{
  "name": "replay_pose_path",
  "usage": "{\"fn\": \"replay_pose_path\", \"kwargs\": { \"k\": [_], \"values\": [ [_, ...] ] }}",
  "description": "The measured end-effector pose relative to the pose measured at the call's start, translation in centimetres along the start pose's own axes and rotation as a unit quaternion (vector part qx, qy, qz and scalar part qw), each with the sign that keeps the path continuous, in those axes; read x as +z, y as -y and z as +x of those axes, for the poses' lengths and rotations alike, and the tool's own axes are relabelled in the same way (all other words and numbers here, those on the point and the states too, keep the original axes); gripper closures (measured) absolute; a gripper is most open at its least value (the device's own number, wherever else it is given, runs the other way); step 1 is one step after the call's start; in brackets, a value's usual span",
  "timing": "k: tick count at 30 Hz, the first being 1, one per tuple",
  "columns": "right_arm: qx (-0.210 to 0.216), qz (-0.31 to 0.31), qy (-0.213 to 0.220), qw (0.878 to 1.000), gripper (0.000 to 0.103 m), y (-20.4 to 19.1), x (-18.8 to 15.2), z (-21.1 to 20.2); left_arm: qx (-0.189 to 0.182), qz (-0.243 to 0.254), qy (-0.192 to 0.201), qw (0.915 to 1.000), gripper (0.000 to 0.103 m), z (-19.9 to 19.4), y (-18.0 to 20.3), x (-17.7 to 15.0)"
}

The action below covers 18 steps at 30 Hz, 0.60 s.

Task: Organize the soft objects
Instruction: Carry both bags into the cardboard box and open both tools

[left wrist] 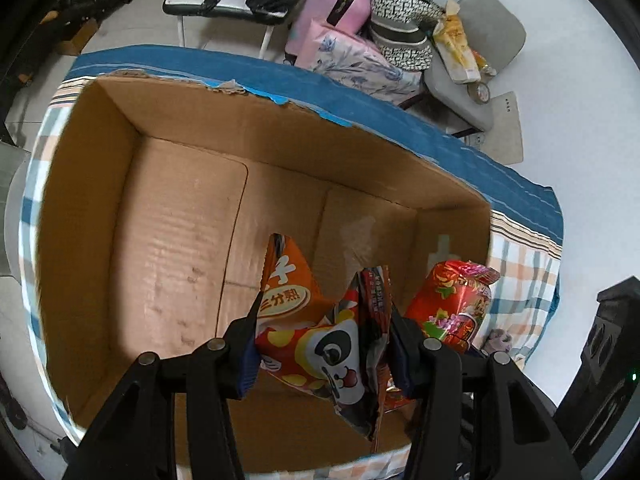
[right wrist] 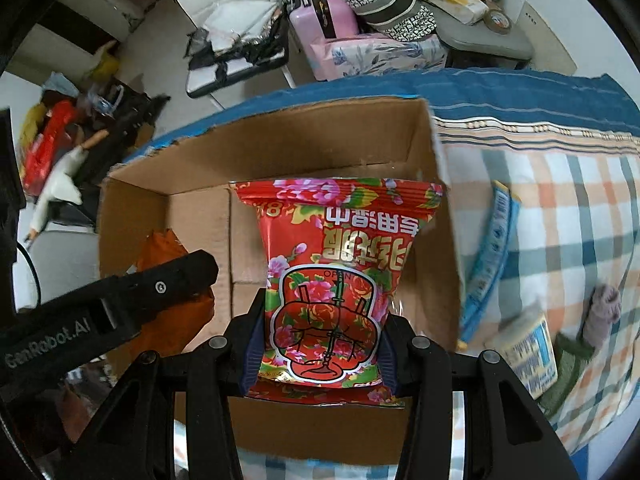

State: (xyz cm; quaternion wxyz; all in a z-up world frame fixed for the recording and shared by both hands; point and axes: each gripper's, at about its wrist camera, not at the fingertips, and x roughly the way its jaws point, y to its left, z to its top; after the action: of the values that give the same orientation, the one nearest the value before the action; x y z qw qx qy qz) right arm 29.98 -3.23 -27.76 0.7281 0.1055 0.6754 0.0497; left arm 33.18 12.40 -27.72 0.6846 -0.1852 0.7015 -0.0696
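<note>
Left hand-held gripper (left wrist: 322,344) is clamped on an orange bag (left wrist: 308,336) with a panda print, held over the near part of the open box (left wrist: 280,128); the bag is crumpled and pinched across its middle, not yet down on the box floor. Bag looks light, air-filled, crinkly foil, likely slippery, contents probably crush easily, so a gentle pinch mid-body or on a sealed edge seems best. Right hand-held gripper (right wrist: 320,340) is closed on a red floral bag (right wrist: 332,280), gripped at its lower sides, the bag standing up over the right end of the box; same soft puffy feel, same handling. Box floor is otherwise bare, so plenty of room. The two grippers sit close together, and the left one crosses into the right wrist view, so they could bump when lowering. Right of the box, on the plaid cloth (right wrist: 560,208), lie a blue packet (right wrist: 490,256) just beside the box wall, a blue-and-white pack (right wrist: 528,356) and a plush toy (right wrist: 600,312), probably left to sort. Chairs and luggage behind, well apart.
</note>
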Motion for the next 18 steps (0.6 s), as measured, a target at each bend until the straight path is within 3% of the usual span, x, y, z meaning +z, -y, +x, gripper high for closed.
{"fn": "replay_pose_path", "kwargs": {
  "k": [10,12,15,17,18],
  "values": [
    [-0.047,-0.001,-0.011,0.999,0.053,-0.2,3.9,5.1,0.021,0.025,-0.027,0.9991,0.053,3.2,0.4,3.4],
    [-0.052,0.000,-0.011,0.999,0.045,0.0,4.4,5.4,0.038,0.029,-0.026,0.9985,0.051,3.3,0.4,3.6],
    [-0.051,-0.002,-0.007,0.999,0.036,-0.1,4.8,5.3,0.050,0.041,-0.019,0.9977,0.042,3.0,0.5,3.3],
    [-0.052,-0.005,-0.002,0.999,0.028,-0.2,4.9,4.9,0.069,0.053,-0.009,0.9962,0.022,2.5,0.5,3.0],
    [-0.052,-0.006,-0.001,0.999,0.025,-0.2,4.9,4.6,0.076,0.055,-0.006,0.9956,0.021,2.3,0.5,2.9]
  ]
}}
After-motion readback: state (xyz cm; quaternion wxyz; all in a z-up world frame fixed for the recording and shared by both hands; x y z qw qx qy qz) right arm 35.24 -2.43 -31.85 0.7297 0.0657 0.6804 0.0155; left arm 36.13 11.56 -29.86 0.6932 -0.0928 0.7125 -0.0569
